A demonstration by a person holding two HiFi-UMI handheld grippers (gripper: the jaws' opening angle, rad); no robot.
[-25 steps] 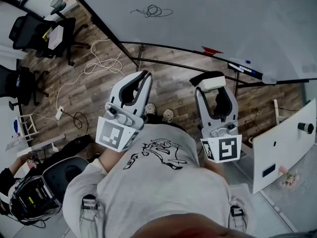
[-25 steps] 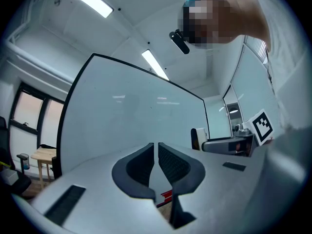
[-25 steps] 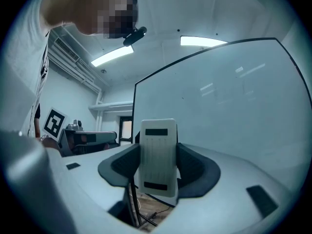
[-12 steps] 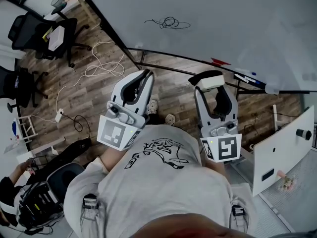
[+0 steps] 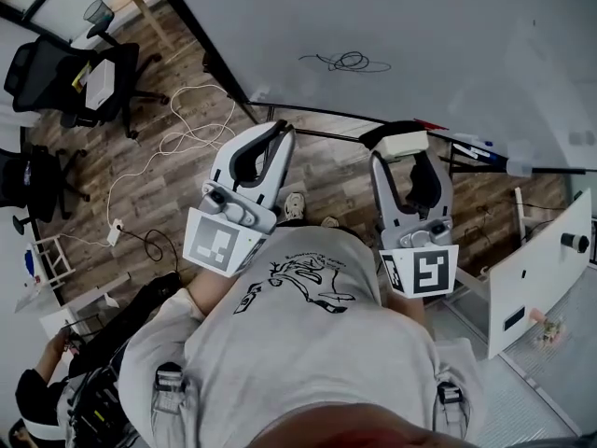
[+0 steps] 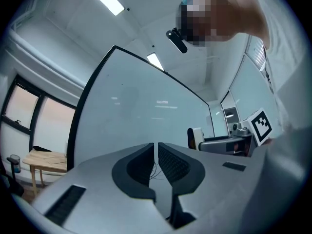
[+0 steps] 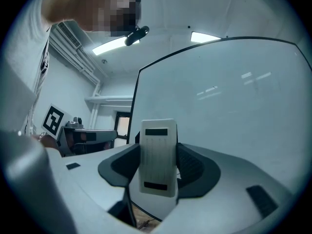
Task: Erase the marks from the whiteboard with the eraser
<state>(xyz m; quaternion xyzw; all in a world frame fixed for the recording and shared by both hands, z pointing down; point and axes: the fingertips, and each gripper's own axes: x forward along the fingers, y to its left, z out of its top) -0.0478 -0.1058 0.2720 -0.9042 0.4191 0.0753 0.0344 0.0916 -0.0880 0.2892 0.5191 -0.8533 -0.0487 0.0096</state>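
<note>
One eraser (image 7: 158,157) only, clamped by its sides between the jaws of the right gripper (image 5: 401,149), below the whiteboard (image 5: 485,35) and well apart from the scribbled marks (image 5: 353,62) on it. Left gripper (image 6: 156,156) pressed together on nothing, also below the whiteboard. Probable risk: landing tilted, so wiping with one edge and leaving streaks. Markers (image 5: 471,145) on the whiteboard's ledge, possibly blocking a low approach; loose cables (image 5: 187,129) underfoot.

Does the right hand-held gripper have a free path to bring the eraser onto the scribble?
Probably yes: the right hand-held gripper is shut on the eraser, and nothing stands between it and the scribble on the whiteboard.
</note>
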